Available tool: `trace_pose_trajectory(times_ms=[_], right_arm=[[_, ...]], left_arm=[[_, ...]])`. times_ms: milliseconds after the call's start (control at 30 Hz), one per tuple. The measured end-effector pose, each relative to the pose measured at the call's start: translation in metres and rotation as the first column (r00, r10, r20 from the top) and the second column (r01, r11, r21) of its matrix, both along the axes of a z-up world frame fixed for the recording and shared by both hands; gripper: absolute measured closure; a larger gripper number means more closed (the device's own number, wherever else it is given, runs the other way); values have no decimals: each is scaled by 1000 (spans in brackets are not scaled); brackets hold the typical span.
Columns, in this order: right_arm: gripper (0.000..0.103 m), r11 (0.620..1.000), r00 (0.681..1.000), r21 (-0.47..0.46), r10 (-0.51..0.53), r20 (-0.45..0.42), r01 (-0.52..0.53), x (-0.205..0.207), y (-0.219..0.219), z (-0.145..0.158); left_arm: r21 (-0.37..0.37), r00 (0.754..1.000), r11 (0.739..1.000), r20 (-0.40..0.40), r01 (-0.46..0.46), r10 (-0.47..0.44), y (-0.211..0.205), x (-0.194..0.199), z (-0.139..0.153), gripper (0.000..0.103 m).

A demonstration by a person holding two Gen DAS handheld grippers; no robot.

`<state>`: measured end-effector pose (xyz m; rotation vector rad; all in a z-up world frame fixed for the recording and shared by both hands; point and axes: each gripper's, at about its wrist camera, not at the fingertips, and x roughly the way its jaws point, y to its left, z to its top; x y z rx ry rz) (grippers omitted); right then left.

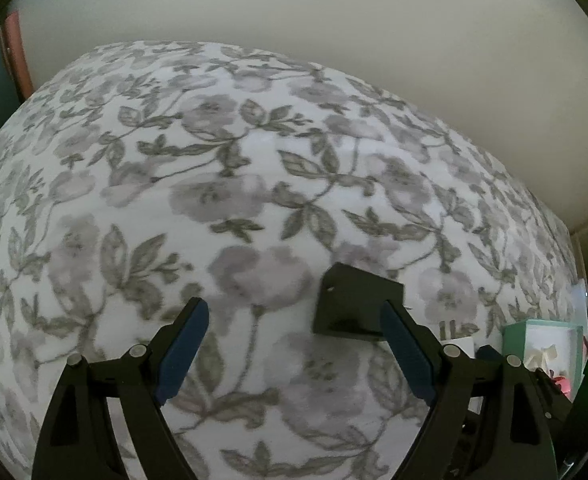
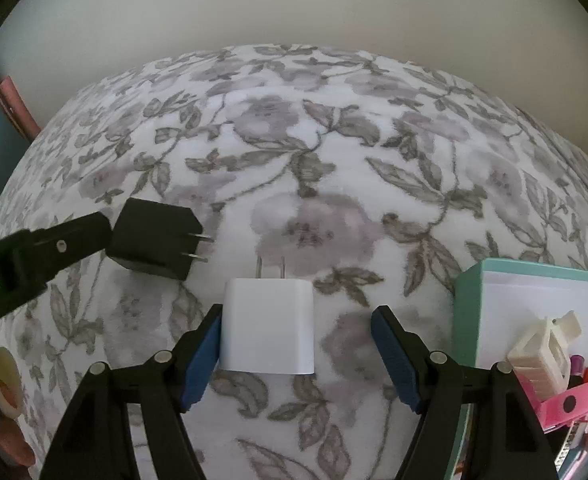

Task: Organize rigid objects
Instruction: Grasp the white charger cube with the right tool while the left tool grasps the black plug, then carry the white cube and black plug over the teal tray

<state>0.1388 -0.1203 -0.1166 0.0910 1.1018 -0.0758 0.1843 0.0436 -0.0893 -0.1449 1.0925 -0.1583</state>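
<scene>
A black plug adapter (image 1: pixel 355 304) lies on the floral bedspread, just ahead of my open left gripper (image 1: pixel 295 320) and touching its right finger. It also shows in the right wrist view (image 2: pixel 154 240), prongs pointing right, with a left gripper finger (image 2: pixel 54 246) beside it. A white plug adapter (image 2: pixel 268 326) lies prongs away between the fingers of my open right gripper (image 2: pixel 297 330), against the left pad and apart from the right one.
A mint-green box (image 2: pixel 469 304) with white lining sits at the right, holding a white clip (image 2: pixel 541 350), pink pieces and pens; it also shows in the left wrist view (image 1: pixel 513 336). A cream wall lies beyond the bed. A roll of tape (image 2: pixel 4 376) sits far left.
</scene>
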Motion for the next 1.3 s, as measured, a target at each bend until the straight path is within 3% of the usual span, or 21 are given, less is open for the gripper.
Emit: trace_pose_trajectory(times_ms=[200, 633, 1000, 1200, 1300], right_arm=[[27, 1000, 1000, 5, -20, -3, 20, -1, -9, 0], [34, 999, 999, 18, -33, -9, 33, -1, -21, 2], [34, 1000, 1000, 10, -29, -6, 29, 0, -20, 1], [44, 999, 999, 9, -44, -5, 44, -1, -22, 2], [48, 999, 999, 13, -50, -6, 50, -2, -23, 2]], left_arm=[[-28, 999, 999, -1, 44, -44, -19, 2, -5, 15], [26, 995, 995, -40, 97, -96, -48, 11, -25, 15], [80, 994, 991, -45, 108, -104, -56, 16, -32, 15], [80, 993, 990, -42, 116, -113, -54, 14, -29, 33], [67, 992, 991, -52, 116, -112, -52, 12, -28, 33]])
